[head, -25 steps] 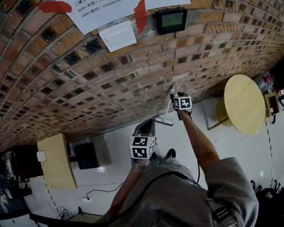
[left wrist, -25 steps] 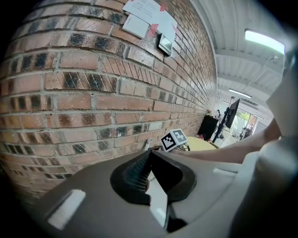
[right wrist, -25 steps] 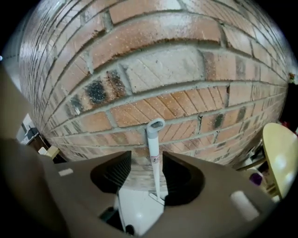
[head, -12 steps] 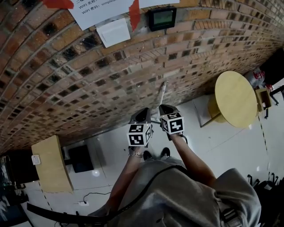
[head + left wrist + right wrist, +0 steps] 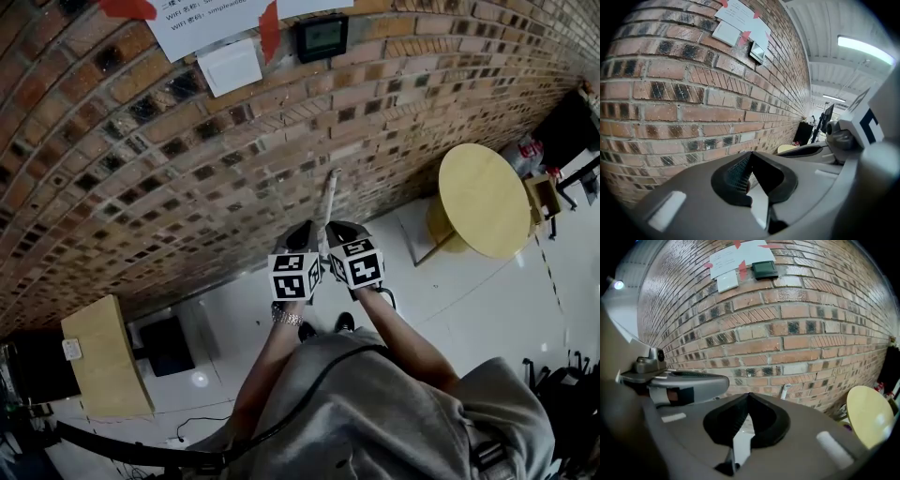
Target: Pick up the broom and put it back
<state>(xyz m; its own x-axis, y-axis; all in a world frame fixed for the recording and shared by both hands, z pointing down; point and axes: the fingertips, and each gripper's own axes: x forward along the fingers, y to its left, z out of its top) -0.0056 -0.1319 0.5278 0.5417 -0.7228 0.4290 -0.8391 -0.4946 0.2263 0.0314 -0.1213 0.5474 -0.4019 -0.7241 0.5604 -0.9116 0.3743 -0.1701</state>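
Right gripper (image 5: 748,396) left slim white broom (image 5: 327,192), apparently against brick wall (image 5: 187,169).

Probably office: brick wall (image 5: 187,169), posted WiFi notice (image 5: 211,17), round table (image 5: 478,202).

- Brick wall (image 5: 169,159): red-brown, with dark-speckled bricks scattered through it.
- Round table (image 5: 483,202), far right: pale yellow.
- Broom (image 5: 325,199) handle: white.
- Left claw (image 5: 302,234) and right claw (image 5: 342,232): grey, with black-and-white square-patterned cubes.
- Floor (image 5: 469,309): white.

White floor (image 5: 487,309) with round yellow table (image 5: 478,199) and wooden cabinet (image 5: 101,361)
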